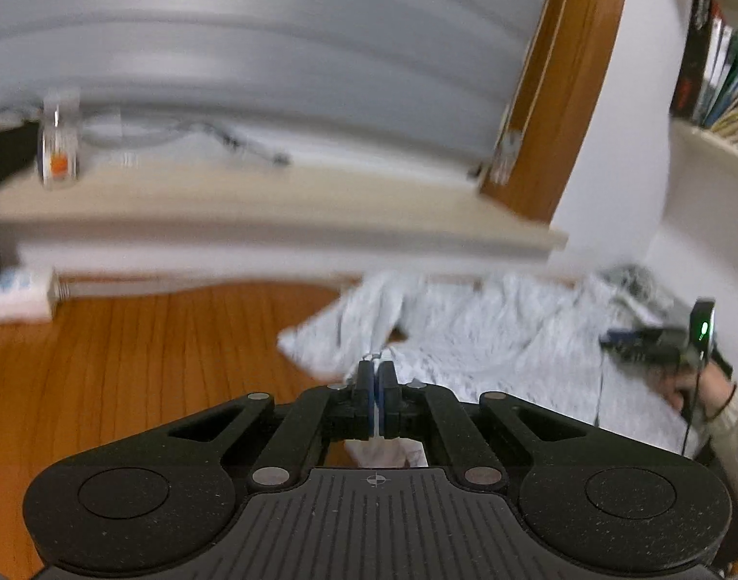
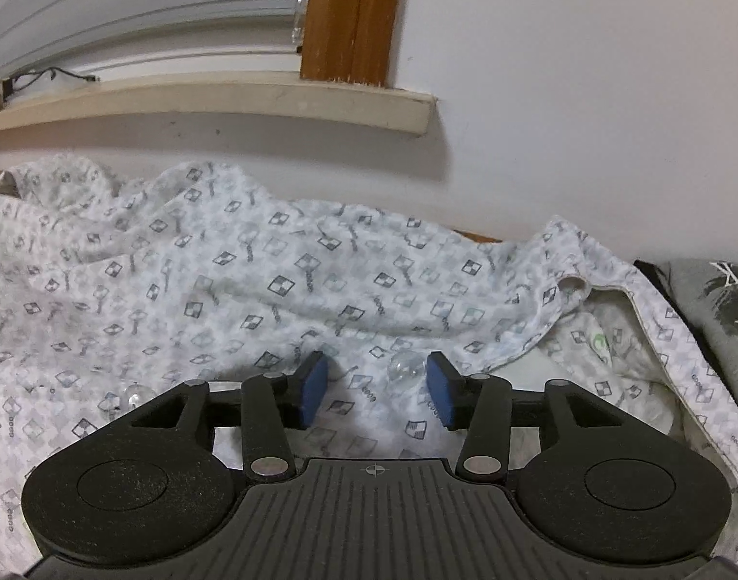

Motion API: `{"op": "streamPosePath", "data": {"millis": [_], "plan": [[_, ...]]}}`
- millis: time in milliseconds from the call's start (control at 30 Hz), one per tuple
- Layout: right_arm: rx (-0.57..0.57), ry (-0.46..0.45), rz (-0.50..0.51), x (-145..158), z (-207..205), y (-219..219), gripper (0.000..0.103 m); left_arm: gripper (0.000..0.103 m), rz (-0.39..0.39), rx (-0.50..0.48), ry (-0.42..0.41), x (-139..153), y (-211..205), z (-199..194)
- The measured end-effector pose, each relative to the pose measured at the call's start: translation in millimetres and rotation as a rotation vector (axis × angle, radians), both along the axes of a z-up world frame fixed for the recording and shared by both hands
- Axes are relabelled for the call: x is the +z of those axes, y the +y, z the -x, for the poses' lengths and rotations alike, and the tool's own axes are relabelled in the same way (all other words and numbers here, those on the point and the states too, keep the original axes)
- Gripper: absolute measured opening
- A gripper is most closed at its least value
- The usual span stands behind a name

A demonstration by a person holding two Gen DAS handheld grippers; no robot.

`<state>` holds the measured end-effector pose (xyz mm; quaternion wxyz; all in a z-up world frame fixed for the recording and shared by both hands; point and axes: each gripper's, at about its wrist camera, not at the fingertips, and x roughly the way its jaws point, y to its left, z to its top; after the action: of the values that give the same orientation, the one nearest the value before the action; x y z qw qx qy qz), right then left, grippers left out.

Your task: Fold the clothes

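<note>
A white shirt with a grey checkered print [image 2: 282,285] lies crumpled on the wooden floor [image 1: 137,353] against the wall. In the left wrist view the same shirt [image 1: 490,333] spreads to the right, blurred. My left gripper [image 1: 377,377] is shut on a fold of the shirt's edge, with white cloth pinched between its blue pads and lifted off the floor. My right gripper [image 2: 377,377] stands open just above the shirt, its blue pads [image 2: 316,386] apart with a clear button [image 2: 404,367] and flat cloth showing between them. A hand [image 1: 698,386] holds the right gripper at the far right.
A grey printed garment [image 2: 722,309] lies at the right of the shirt. A cream window sill [image 2: 272,101] juts from the wall above, with a wooden frame post [image 2: 354,14]. A bookshelf [image 1: 717,72] stands at the right. A white box [image 1: 16,290] sits at the left.
</note>
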<state>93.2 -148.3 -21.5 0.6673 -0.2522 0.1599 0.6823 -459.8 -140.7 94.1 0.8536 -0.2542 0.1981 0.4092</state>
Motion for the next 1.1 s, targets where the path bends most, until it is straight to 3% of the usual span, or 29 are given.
{"op": "streamPosePath", "data": {"millis": [167,333,467,600,700,900,967,1100], "plan": [[0.001,0.014,0.009,-0.7,-3.6,1.2,0.048,0.013,0.001,0.018,0.005,-8.2,3.0,-6.3],[0.004,0.016,0.012,-1.5,-6.6,2.7,0.050,0.039,-0.022,0.004,0.030,-8.5,6.1,-24.6],[0.007,0.035,0.019,-1.8,-9.6,3.8,0.052,0.054,-0.021,-0.030,0.069,-21.3,9.5,-49.3],[-0.001,0.096,0.032,-2.4,-15.5,2.2,0.053,0.053,0.013,-0.042,0.124,-42.8,19.9,-76.7],[0.003,0.088,0.034,-2.9,-11.4,-2.3,0.054,0.048,0.028,-0.046,0.155,-57.7,27.2,-89.6],[0.025,0.047,0.061,4.3,-2.0,-7.4,0.053,0.048,0.020,-0.047,0.193,-66.8,26.5,-90.4],[0.048,-0.001,0.004,16.3,9.9,-7.3,0.053,0.048,0.004,-0.057,0.213,-69.0,24.0,-89.4],[0.180,0.021,-0.021,39.8,59.5,14.0,0.054,0.049,-0.006,-0.051,0.207,-69.0,24.4,-87.6]]}}
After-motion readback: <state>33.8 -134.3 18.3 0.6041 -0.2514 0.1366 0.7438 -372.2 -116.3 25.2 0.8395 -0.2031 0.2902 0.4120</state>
